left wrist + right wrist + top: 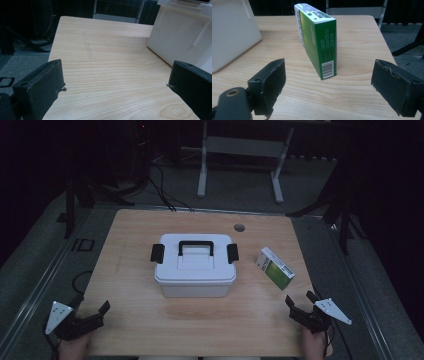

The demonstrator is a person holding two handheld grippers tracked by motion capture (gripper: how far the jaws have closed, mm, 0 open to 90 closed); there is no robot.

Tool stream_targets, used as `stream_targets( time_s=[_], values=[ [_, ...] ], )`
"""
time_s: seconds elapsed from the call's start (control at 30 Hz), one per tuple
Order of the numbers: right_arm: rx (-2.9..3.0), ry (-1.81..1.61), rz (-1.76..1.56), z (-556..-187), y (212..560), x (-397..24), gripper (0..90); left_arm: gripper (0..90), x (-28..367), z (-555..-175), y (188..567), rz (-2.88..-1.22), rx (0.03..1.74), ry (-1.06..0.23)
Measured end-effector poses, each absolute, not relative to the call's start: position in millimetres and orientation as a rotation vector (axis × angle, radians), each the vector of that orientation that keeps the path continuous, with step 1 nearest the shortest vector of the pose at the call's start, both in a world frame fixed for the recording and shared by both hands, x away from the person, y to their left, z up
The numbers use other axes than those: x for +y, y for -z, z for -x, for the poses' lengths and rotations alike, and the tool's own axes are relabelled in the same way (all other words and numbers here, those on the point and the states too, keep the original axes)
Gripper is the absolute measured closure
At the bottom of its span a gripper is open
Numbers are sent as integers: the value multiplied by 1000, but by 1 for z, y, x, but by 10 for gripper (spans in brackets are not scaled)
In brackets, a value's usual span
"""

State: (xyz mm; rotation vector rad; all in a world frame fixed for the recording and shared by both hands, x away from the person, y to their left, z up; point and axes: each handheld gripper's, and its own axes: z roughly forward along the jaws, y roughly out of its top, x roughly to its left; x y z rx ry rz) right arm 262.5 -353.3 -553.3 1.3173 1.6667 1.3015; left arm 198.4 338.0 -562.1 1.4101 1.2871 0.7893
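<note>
The big white lidded box [195, 265] sits mid-table [130, 235], latches shut, handle flat. Right of it stands the small green carton [275, 268] on edge, handy for the right gripper [301, 305], jaws wide and empty, facing it. The left gripper [98, 314], equally wide, waits at the near corner.

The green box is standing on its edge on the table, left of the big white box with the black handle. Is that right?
Not quite. The green box does stand on its edge on the table, but it is right of the big white box with the black handle, not left. The high view shows it.
</note>
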Motion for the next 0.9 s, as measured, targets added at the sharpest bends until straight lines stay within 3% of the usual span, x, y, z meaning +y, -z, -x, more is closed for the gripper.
stream_targets(
  time_s=[0.3,0.33,0.53,0.57,0.63,0.9],
  values=[
    [1737,-1360,-1275,-260,542,-339,113,1,334,-202,559,-1436,1252,-775],
    [1739,-1383,-1262,-259,537,-337,114,52,333,-203,559,-1439,1247,-768],
    [1752,-1385,-1187,-258,523,-328,130,73,326,-210,552,-1455,1213,-741],
    [1779,-1378,-1162,-259,518,-324,132,147,322,-213,550,-1467,1198,-730],
    [1792,-1374,-1146,-262,514,-318,139,148,318,-217,548,-1477,1185,-714],
    [1843,-1395,-1078,-273,508,-300,311,306,300,-231,542,-1542,1121,-682]
  ],
)
